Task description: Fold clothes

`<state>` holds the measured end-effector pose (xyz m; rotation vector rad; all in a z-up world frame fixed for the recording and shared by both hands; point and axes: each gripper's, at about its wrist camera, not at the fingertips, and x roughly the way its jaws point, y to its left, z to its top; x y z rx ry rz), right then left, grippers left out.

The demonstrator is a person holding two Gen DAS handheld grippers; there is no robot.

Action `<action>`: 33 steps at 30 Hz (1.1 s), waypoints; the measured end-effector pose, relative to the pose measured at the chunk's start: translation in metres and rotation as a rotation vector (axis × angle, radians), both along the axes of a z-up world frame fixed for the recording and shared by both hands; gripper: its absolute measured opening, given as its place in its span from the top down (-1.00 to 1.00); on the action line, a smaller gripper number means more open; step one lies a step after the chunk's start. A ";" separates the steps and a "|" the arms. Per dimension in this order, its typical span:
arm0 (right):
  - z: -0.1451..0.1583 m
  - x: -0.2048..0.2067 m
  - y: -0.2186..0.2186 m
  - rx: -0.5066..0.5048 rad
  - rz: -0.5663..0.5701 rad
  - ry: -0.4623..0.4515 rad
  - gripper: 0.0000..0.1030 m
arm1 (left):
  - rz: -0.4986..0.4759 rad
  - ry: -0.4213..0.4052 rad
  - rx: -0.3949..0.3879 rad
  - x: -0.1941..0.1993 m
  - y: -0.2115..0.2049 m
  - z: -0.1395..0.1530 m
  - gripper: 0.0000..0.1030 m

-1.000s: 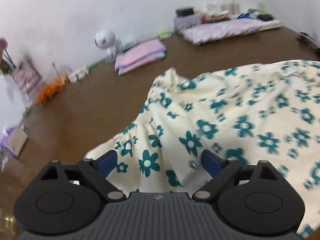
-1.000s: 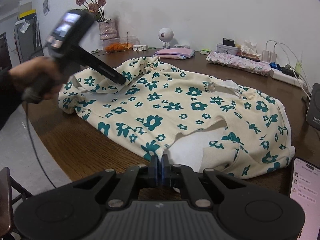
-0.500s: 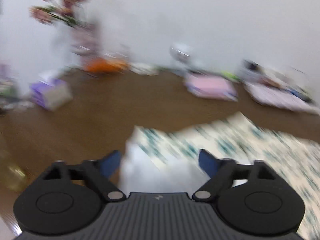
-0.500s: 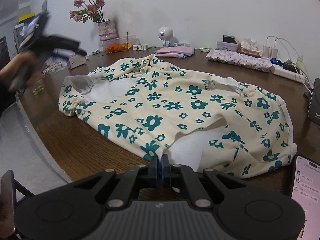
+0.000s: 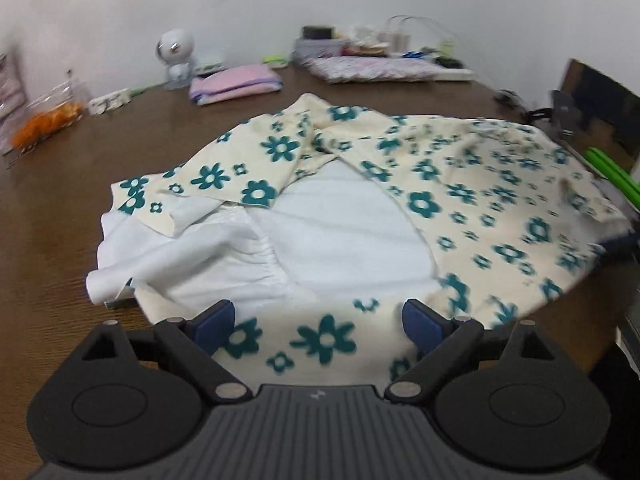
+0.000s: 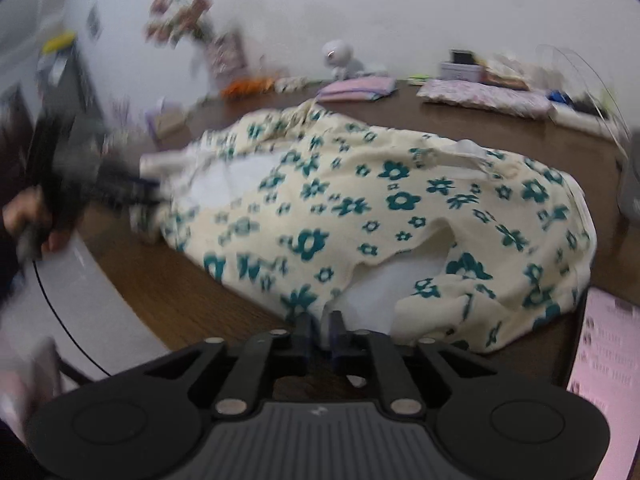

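A cream garment with teal flowers (image 5: pixel 460 200) lies spread on the brown table (image 5: pixel 80 200), its white lining (image 5: pixel 340 232) turned up at the near left. My left gripper (image 5: pixel 316 322) is open, its blue pads (image 5: pixel 214 320) straddling the floral hem closest to me. In the right wrist view the garment (image 6: pixel 400 200) stretches across the table, and my right gripper (image 6: pixel 321 330) has its jaws almost together on the hem's edge. The left gripper (image 6: pixel 120 188) shows there blurred, held by a hand (image 6: pixel 32 220), at the garment's left end.
Folded pink clothes (image 5: pixel 236 84), a white round figure (image 5: pixel 176 52) and a folded patterned cloth (image 5: pixel 380 68) stand along the back. A lit phone (image 6: pixel 608 360) lies at the right table edge. A dark stand (image 5: pixel 596 104) and green sticks (image 5: pixel 612 172) sit right.
My left gripper swung away and came back down to the garment's near hem, still open. The right gripper shifted with the hem and its jaws show a slightly wider gap.
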<state>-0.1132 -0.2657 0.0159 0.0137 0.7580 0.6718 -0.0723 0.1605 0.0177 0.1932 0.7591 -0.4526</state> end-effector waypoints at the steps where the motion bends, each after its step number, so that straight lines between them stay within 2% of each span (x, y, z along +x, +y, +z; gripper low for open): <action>1: 0.003 0.000 -0.002 0.037 -0.003 -0.001 0.32 | -0.035 -0.017 -0.003 -0.005 0.000 0.002 -0.87; 3: 0.004 0.004 0.002 0.055 -0.017 -0.006 0.10 | -0.106 -0.049 0.003 -0.015 -0.005 0.005 -0.94; 4: 0.001 0.007 0.006 0.035 -0.023 0.002 0.16 | -0.136 -0.048 0.019 -0.017 -0.011 0.003 -0.91; 5: -0.002 0.011 0.011 0.005 -0.022 0.013 0.26 | -0.161 -0.038 0.035 -0.016 -0.016 -0.001 -0.64; 6: -0.005 0.012 0.015 -0.024 -0.020 0.016 0.49 | -0.186 -0.027 0.051 -0.015 -0.021 -0.005 -0.03; 7: -0.005 0.011 0.017 -0.048 -0.017 0.002 0.72 | -0.211 -0.017 0.067 -0.015 -0.026 -0.008 0.27; 9: -0.005 0.009 0.019 -0.093 -0.013 -0.021 0.86 | -0.218 0.013 0.026 -0.012 -0.016 -0.011 0.39; 11: -0.004 0.007 0.012 -0.101 -0.012 0.003 0.87 | -0.209 0.055 -0.015 -0.011 -0.004 -0.013 0.43; 13: -0.001 0.007 0.010 -0.107 0.003 0.014 0.87 | -0.214 0.092 -0.042 -0.016 0.005 -0.010 0.42; 14: 0.005 0.014 0.024 -0.132 0.045 -0.032 0.85 | -0.222 0.104 -0.043 -0.020 0.008 -0.008 0.42; 16: 0.016 0.027 0.052 -0.181 0.130 -0.124 0.75 | -0.216 0.062 -0.053 -0.021 0.017 0.008 0.35; 17: 0.021 0.033 0.066 -0.206 0.172 -0.170 0.66 | -0.208 0.033 -0.061 -0.020 0.023 0.017 0.02; 18: 0.027 0.039 0.081 -0.230 0.214 -0.216 0.41 | -0.170 -0.003 -0.064 -0.014 0.029 0.025 -0.53; 19: 0.033 0.046 0.095 -0.254 0.257 -0.262 0.18 | -0.111 -0.045 -0.063 -0.003 0.037 0.034 -0.73; 20: 0.038 0.052 0.109 -0.279 0.299 -0.308 0.13 | -0.050 -0.073 -0.049 0.011 0.043 0.040 -0.80; 23: 0.055 0.072 0.151 -0.351 0.426 -0.446 0.05 | 0.018 -0.080 -0.004 0.027 0.040 0.040 -0.63; 25: 0.060 0.086 0.184 -0.408 0.529 -0.531 0.01 | 0.019 -0.104 0.010 0.026 0.035 0.039 -0.65; 27: 0.036 0.107 0.233 -0.505 0.706 -0.568 0.00 | -0.030 -0.149 -0.016 0.003 0.025 0.036 -0.84; 30: 0.004 0.141 0.275 -0.616 0.824 -0.584 0.01 | -0.051 -0.128 -0.070 -0.015 0.015 0.023 -0.89; 32: -0.006 0.157 0.280 -0.610 0.879 -0.584 0.13 | -0.050 -0.100 -0.062 -0.018 0.012 0.009 -0.89; 33: -0.008 0.167 0.281 -0.587 0.900 -0.549 0.44 | -0.035 -0.099 -0.044 -0.018 0.012 0.004 -0.87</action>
